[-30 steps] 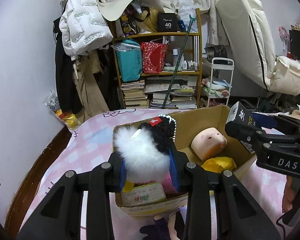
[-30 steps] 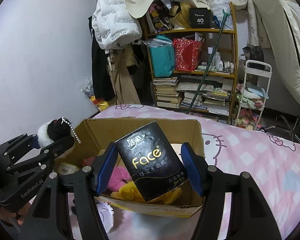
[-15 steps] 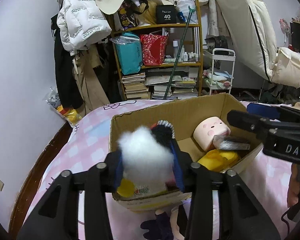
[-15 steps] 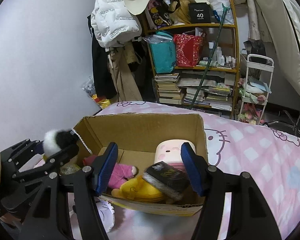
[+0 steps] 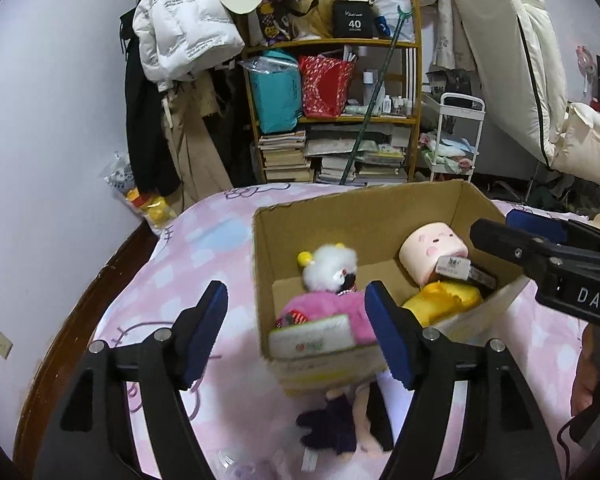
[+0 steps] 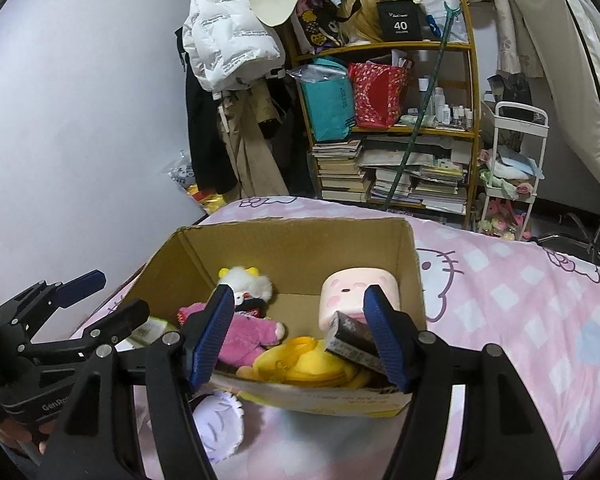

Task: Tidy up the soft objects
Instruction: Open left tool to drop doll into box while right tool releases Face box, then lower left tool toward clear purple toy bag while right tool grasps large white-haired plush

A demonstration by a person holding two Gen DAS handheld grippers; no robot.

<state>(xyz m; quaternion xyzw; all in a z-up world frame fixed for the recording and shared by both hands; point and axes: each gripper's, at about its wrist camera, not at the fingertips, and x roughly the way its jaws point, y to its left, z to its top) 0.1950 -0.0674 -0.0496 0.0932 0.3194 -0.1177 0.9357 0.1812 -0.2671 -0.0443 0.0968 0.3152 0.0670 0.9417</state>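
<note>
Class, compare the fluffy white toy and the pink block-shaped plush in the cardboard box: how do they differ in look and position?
The fluffy white toy is shaggy with yellow tips; the pink block plush is smooth with a printed face. The white toy lies toward the box's left side, the block plush toward its right. Both sit inside the cardboard box, held by neither gripper.

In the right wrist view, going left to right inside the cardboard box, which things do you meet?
White fluffy toy → pink plush → yellow plush → black tissue pack; the pink-cheeked cushion overlaps these.

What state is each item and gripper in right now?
Box: open, on bed.
White plush: in box, released.
Tissue pack: in box, tilted on yellow toy.
Left gripper: opening, holding nothing.
Right gripper: opening, holding nothing.
</note>
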